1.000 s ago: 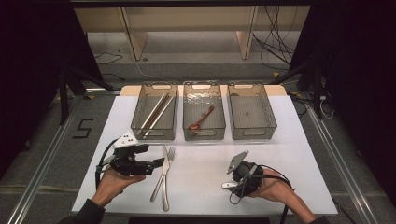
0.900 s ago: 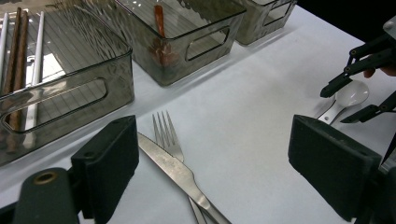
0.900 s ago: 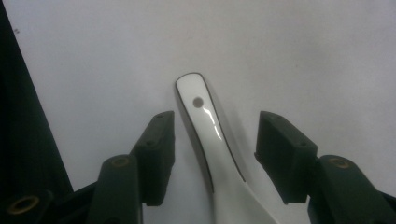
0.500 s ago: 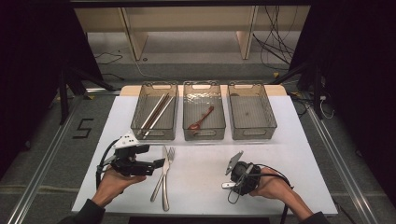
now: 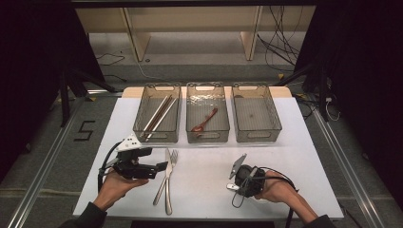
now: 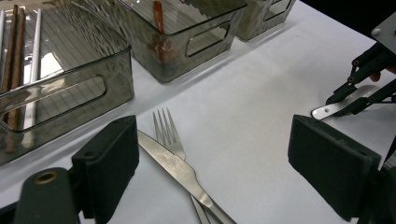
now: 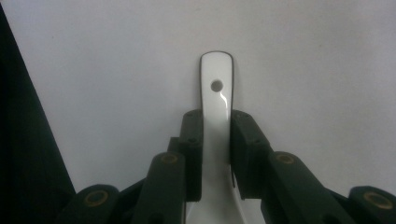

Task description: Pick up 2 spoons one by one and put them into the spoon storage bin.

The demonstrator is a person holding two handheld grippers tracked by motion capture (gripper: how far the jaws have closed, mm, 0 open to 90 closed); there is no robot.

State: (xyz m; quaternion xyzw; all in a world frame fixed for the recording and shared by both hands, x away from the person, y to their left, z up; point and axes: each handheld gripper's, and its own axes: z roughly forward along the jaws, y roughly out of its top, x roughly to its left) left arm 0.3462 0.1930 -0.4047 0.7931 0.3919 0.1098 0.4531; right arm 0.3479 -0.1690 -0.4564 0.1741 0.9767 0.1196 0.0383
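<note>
The white spoon (image 7: 215,107) lies flat on the white table (image 5: 294,156) at the near right, its long axis running level, with the handle end pointing left toward the fork and knife in the high view and straight up the frame in the right gripper view. That handle is a smooth, glossy strip, slightly flared, with a rounded end and a small round hole near the tip. The right gripper (image 5: 236,181) has just been closing, and its two black pads now press on either side of the handle, gripping it; the bowl end is hidden under the gripper. The right hand (image 5: 278,189) rests low at the table's near edge, with the forearm coming in from the lower right and the gripper lying level, pointing left. The left gripper (image 5: 159,167) is held level too, pointing right; its matte black block pads stand wide apart with nothing between them, just beside the knife (image 6: 175,167) and fork (image 6: 166,133), which are plain polished metal and crossed. Behind stand three clear smoky plastic bins with cut-out handles: the left bin (image 5: 142,124) holds long thin sticks, the middle bin (image 5: 191,114) holds a red-brown spoon (image 5: 204,120), and the right bin (image 5: 271,114) stands beside them.
</note>
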